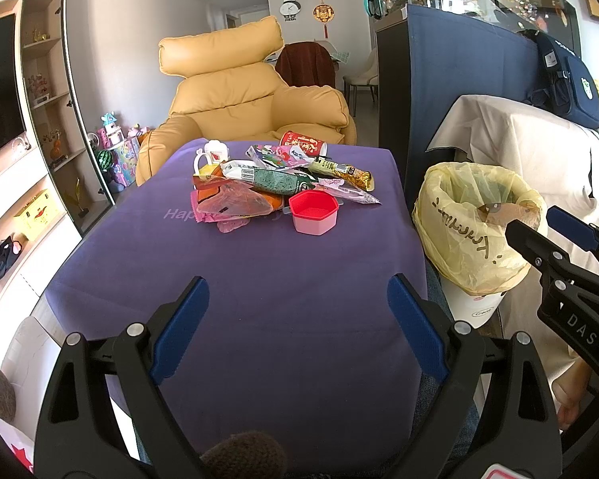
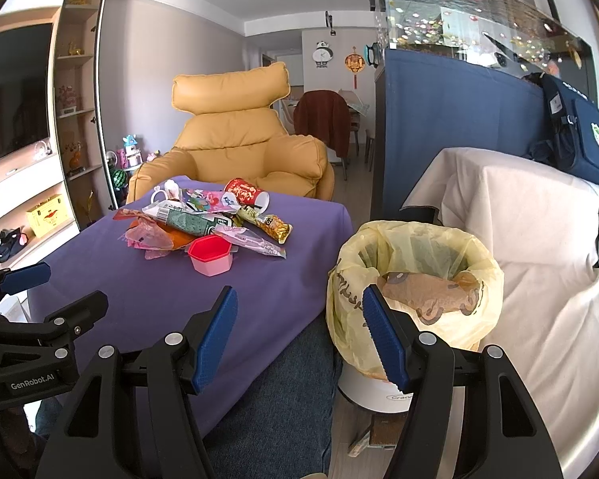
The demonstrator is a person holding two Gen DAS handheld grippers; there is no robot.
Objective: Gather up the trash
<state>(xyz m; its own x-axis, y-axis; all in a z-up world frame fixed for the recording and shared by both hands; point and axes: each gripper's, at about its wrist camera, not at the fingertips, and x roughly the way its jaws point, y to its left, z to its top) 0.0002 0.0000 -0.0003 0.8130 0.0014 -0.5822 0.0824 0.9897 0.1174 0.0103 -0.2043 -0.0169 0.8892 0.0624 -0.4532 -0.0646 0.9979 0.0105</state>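
While I hold my 2 claws low over the near end of the bench, both are wide open and hold nothing. My left claw sits above the bare purple cloth. My right claw points at the gap between the bench and the bin.

The trash pile lies on the far half of the bench, well apart from both claws. In it I see a red and pink cup at the near edge, standing with its mouth up. Behind it lies a green wrapper, and a clear pink bag is to the left. A gold wrapper lies on the right. A red paper cup lies on its side at the back. A small white toy cup stands at the back left.

The bin stands on the floor just right of the bench. It has a yellow bag in it, and a brown paper thing is inside.

A yellow armchair stands behind the bench.
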